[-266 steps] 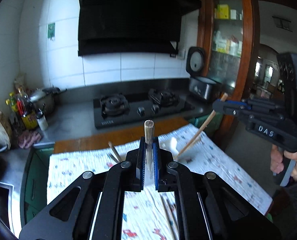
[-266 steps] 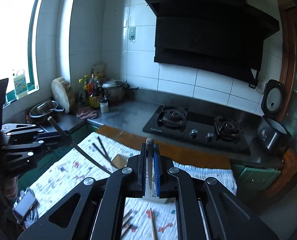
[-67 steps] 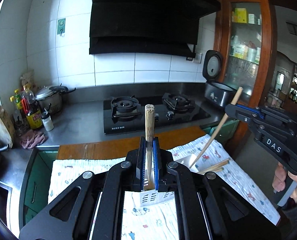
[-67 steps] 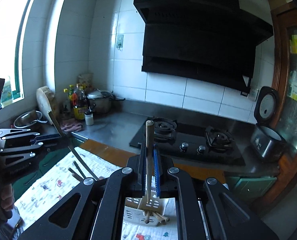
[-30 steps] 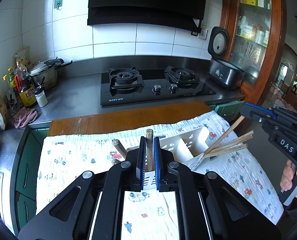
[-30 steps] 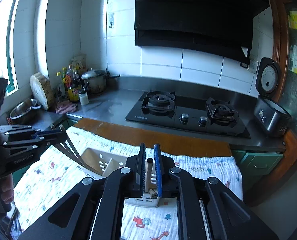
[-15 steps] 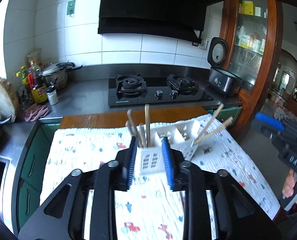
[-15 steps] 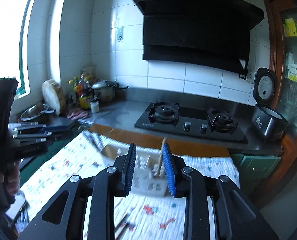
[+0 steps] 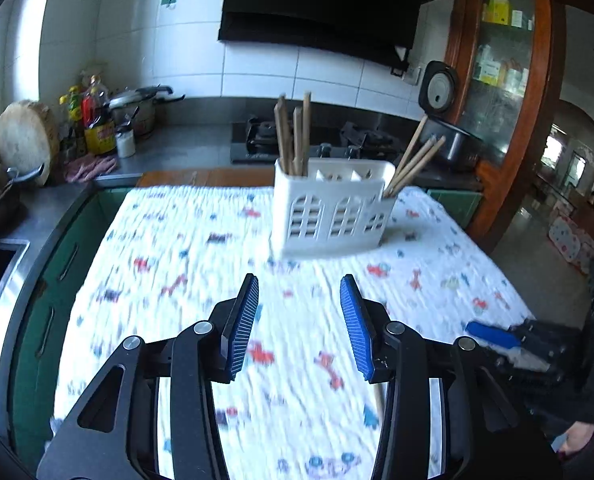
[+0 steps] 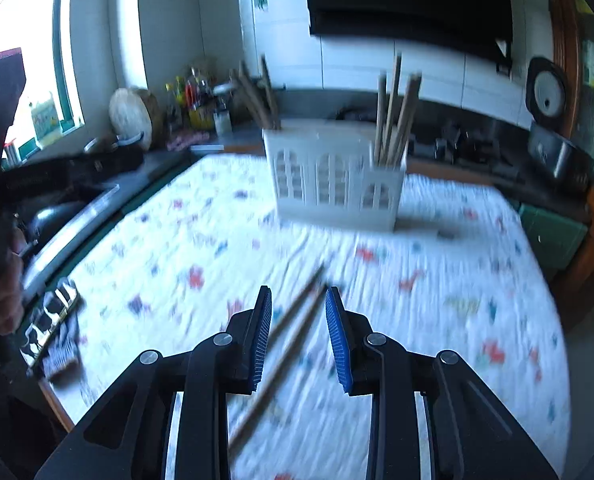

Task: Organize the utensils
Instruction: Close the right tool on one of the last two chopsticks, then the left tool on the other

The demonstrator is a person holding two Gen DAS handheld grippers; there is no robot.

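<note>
A white utensil holder (image 9: pixel 329 208) stands upright on the patterned cloth (image 9: pixel 185 264). Wooden chopsticks (image 9: pixel 293 136) stick up from its left compartment and more chopsticks (image 9: pixel 413 160) lean out of its right one. My left gripper (image 9: pixel 299 284) hovers over the cloth in front of the holder, its jaws opening with nothing between them. My right gripper (image 10: pixel 297 294) is open low over the cloth. Two loose chopsticks (image 10: pixel 293 320) lie on the cloth under the gap between its jaws, untouched by the pads. The holder (image 10: pixel 337 176) is further back in that view.
Behind the cloth are a gas hob (image 9: pixel 317 140), a rice cooker (image 9: pixel 449 136), bottles (image 9: pixel 93 120) and a round chopping board (image 9: pixel 25 136). A sink edge (image 10: pixel 69 220) runs along the left. A small dark object (image 10: pixel 53 320) lies at the cloth's left edge.
Both grippers let go of the chopsticks they held in the holder, opened, and pulled back and down from it. The holder now stands well ahead of both.
</note>
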